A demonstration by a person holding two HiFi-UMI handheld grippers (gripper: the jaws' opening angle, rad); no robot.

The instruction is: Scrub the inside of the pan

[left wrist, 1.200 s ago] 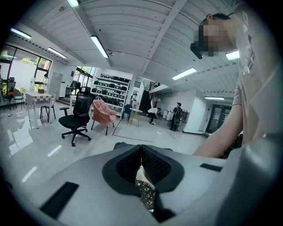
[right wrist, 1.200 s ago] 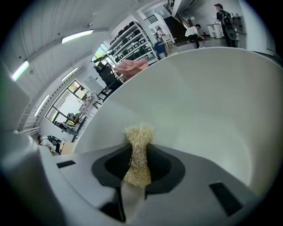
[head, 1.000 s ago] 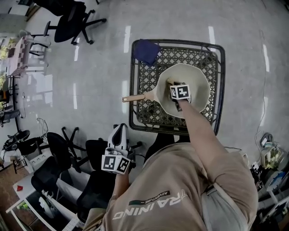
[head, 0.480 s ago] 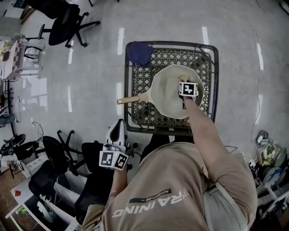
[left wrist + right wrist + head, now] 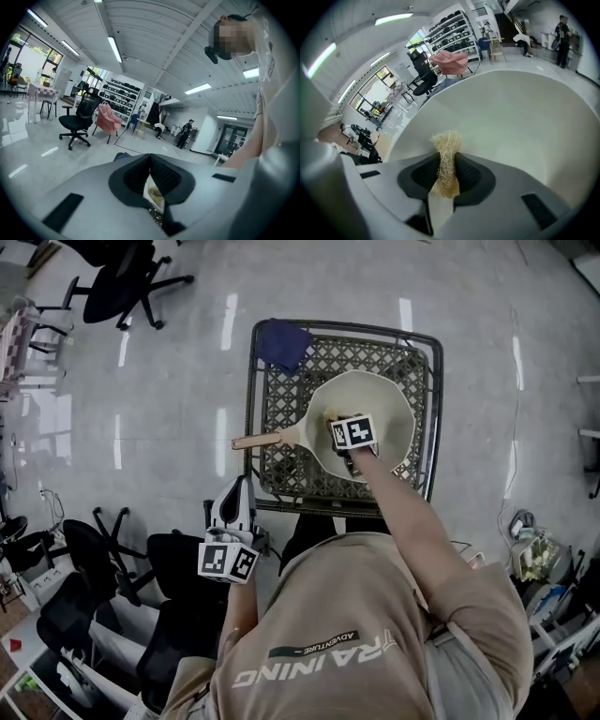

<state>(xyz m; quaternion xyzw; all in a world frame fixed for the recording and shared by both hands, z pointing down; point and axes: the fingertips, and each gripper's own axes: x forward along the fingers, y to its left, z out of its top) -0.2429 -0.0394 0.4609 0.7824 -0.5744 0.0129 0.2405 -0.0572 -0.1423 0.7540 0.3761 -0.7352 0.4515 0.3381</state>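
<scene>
The right gripper (image 5: 446, 160) is down inside the pan (image 5: 386, 397). Its 2 fingers are squeezed on a scratchy yellow scrubber (image 5: 446, 143). The tip of the scrubber is at the pan's pale wall. The pan sits on a black wire table (image 5: 251, 409), and its wooden handle (image 5: 267, 439) pokes out past the left edge.

The left gripper (image 5: 232, 512) hangs back by the person's body. Its fingers are together with nothing in them. So nothing holds the pan. I think a hard push could make the pan slide or spin on the wires. Only a thin bunch of the scrubber is pinched, so it could pull loose if it drags.

1 blue cloth (image 5: 281, 343) lies on the far left corner of the table, apart from the pan. Black chairs (image 5: 173, 563) stand on the floor near the left gripper. Nothing is in the way of the scrubbing.
</scene>
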